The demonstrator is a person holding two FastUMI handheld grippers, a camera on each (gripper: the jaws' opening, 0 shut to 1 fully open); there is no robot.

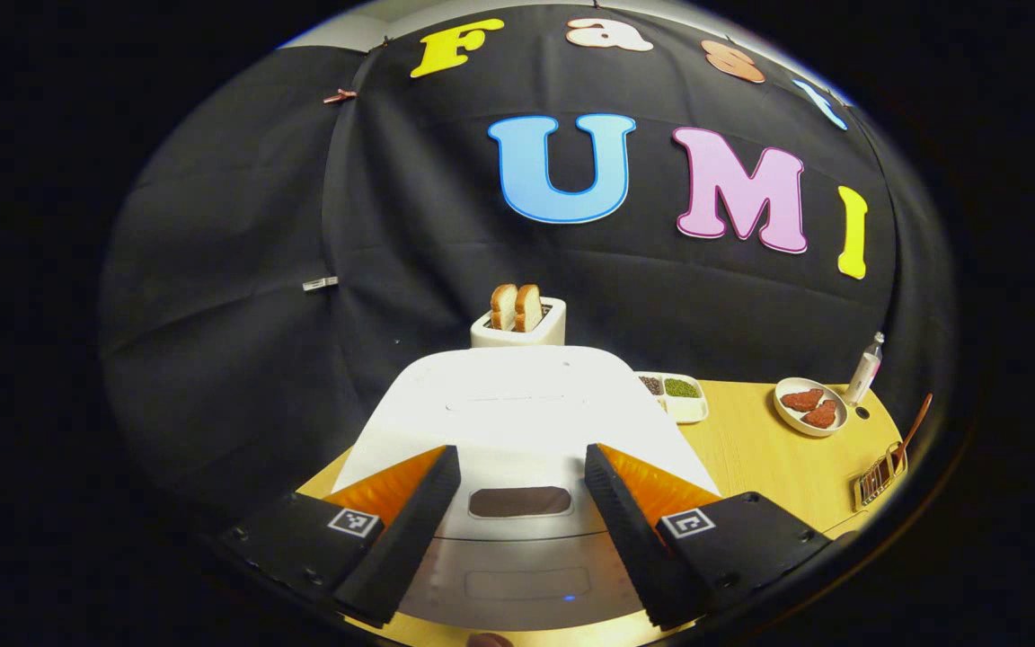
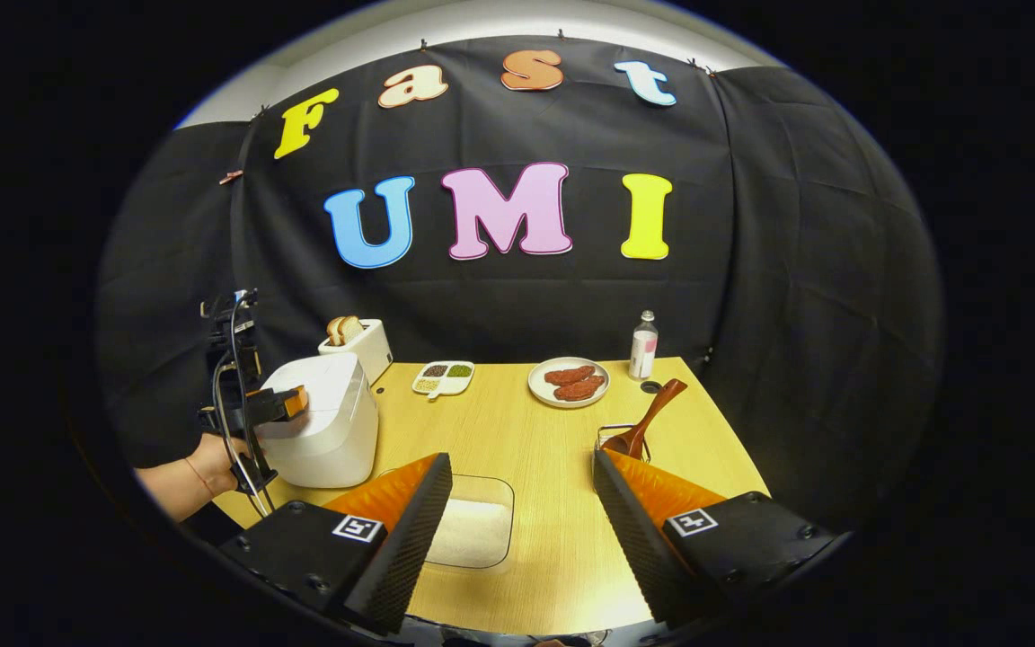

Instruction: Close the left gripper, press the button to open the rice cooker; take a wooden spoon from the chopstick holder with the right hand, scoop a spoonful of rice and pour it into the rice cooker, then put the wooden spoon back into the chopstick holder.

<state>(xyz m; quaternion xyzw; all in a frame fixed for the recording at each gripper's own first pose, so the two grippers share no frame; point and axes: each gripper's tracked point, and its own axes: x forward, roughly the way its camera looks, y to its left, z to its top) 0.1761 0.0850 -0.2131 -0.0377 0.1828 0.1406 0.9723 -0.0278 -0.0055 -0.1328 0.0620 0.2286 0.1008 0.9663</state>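
A black cloth wall [image 2: 751, 270], creased and hung in panels pinned by clips along the top, curves around the booth. Above it shows a strip of pale wall [image 2: 482, 22]. In front stands a light wood-grain surface [image 2: 535, 449], evenly lit.

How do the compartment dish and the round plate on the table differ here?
The compartment dish is rectangular with sections holding small grains, some dark, some green; the round plate is undivided and carries two reddish-brown pieces. The dish lies nearer the toaster, the plate nearer the bottle. Both are white and rest on the table.
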